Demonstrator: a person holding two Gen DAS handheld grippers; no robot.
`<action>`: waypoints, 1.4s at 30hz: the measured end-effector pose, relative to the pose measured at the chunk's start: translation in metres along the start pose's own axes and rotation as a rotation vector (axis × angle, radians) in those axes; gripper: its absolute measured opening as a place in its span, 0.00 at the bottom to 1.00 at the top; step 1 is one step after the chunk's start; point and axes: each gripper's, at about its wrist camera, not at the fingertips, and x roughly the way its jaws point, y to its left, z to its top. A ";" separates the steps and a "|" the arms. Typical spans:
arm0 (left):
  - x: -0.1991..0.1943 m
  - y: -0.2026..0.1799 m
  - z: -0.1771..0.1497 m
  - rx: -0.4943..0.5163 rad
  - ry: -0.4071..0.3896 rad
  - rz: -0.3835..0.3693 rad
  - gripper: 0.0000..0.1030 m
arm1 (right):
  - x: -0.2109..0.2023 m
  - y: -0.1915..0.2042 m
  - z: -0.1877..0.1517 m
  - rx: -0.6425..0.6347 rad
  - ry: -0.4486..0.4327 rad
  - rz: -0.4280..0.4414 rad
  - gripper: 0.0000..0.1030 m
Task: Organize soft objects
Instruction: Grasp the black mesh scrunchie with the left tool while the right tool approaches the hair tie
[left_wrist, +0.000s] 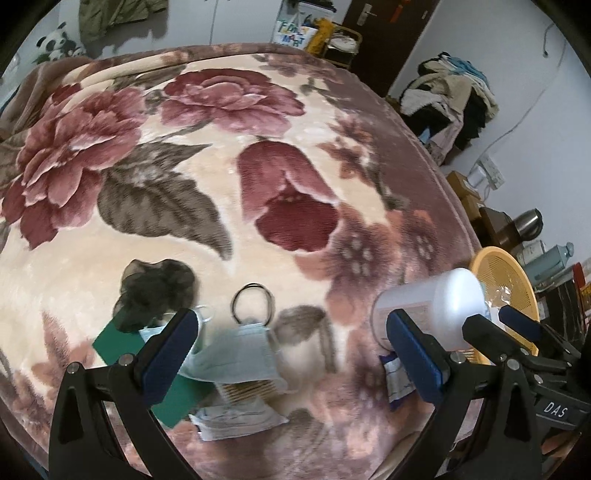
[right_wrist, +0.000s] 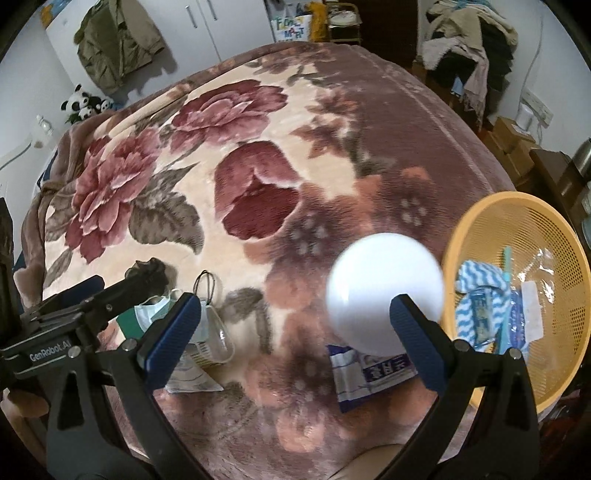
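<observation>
Both fingers gape empty; white bottle (right_wrist: 384, 291) (blurred) blocks right, face mask (left_wrist: 240, 354) under left.

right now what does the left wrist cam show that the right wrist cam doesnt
Only the left wrist view shows the white bottle side-on with its label, and the cracker packet under the blue mask. Only the right wrist view looks into the yellow basket, showing the zigzag cloth and clear wrapper inside. Both show the floral blanket, the black hair ties and the blue-white packet.
</observation>
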 end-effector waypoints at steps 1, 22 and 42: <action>0.000 0.006 0.000 -0.007 0.001 0.002 0.99 | 0.002 0.004 0.000 -0.006 0.004 0.002 1.00; 0.024 0.132 -0.019 -0.175 0.053 0.078 0.99 | 0.076 0.085 -0.020 -0.120 0.149 0.064 1.00; 0.089 0.164 -0.009 -0.247 0.135 0.081 0.99 | 0.150 0.090 -0.016 -0.057 0.265 0.167 0.99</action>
